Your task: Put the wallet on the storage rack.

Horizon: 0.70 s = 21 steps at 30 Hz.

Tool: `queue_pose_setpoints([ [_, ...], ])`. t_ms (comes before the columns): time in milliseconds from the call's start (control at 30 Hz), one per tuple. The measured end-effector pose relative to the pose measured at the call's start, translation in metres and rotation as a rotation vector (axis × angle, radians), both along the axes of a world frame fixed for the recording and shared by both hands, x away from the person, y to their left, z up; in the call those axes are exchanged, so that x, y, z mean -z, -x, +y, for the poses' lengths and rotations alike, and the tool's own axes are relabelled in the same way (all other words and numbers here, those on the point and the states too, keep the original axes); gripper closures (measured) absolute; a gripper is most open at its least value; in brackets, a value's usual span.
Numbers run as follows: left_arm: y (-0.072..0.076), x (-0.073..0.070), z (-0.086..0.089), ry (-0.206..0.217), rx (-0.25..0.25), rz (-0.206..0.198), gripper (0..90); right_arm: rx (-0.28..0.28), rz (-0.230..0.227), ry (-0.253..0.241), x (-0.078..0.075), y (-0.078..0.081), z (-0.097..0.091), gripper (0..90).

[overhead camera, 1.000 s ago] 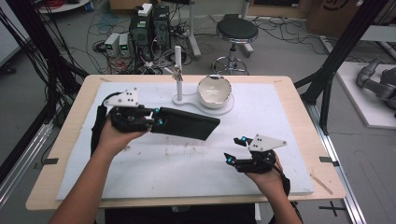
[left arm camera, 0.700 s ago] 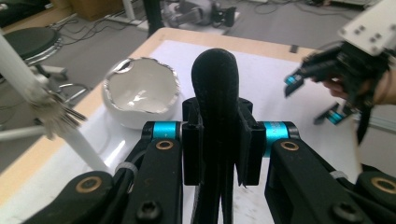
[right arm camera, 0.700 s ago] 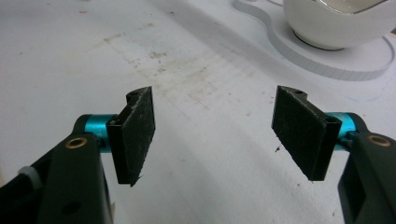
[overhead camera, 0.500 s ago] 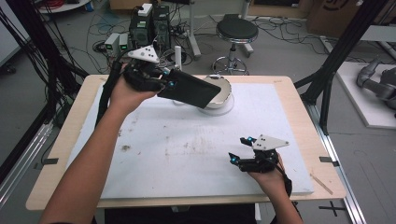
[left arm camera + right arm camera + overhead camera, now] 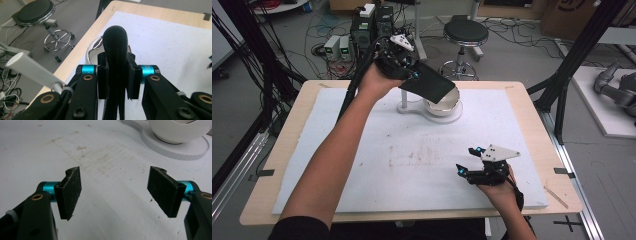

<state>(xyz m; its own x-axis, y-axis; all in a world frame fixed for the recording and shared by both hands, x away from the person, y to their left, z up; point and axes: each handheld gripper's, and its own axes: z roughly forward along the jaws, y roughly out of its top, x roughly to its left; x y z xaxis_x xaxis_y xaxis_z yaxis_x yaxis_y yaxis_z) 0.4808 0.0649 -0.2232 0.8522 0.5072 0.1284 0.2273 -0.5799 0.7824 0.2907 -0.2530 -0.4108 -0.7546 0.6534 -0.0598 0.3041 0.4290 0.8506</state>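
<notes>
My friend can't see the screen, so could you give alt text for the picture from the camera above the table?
A person's left gripper holds a flat black pouch above a white bowl at the table's far side. The right gripper rests open on the white mat, near the front edge.

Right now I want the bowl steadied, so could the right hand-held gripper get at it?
Probably yes. The right hand-held gripper is open near the front of the mat, and the bare mat lies between it and the white bowl. But the black pouch held by the left hand-held gripper hangs over the bowl's rim.
</notes>
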Motion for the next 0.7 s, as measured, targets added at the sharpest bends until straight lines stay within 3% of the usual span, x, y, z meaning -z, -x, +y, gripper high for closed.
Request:
queue_pose_setpoints([
  [167, -0.013, 0.02, -0.013, -0.046, -0.025, 0.032, 75.2, -0.001, 0.004, -0.001, 0.001, -0.001, 0.0, 28.0],
  [300, -0.023, 0.033, -0.018, -0.01, -0.034, 0.064, 75.0, -0.002, 0.004, 0.0, 0.001, -0.001, 0.0, 27.9],
  [433, -0.03, 0.042, -0.025, -0.007, -0.034, 0.09, 74.9, -0.008, 0.003, -0.001, 0.001, -0.001, 0.001, 27.9],
  [700, -0.034, 0.043, -0.026, -0.039, -0.081, 0.091, 73.7, -0.017, 0.01, 0.002, 0.003, -0.003, 0.003, 27.8],
])
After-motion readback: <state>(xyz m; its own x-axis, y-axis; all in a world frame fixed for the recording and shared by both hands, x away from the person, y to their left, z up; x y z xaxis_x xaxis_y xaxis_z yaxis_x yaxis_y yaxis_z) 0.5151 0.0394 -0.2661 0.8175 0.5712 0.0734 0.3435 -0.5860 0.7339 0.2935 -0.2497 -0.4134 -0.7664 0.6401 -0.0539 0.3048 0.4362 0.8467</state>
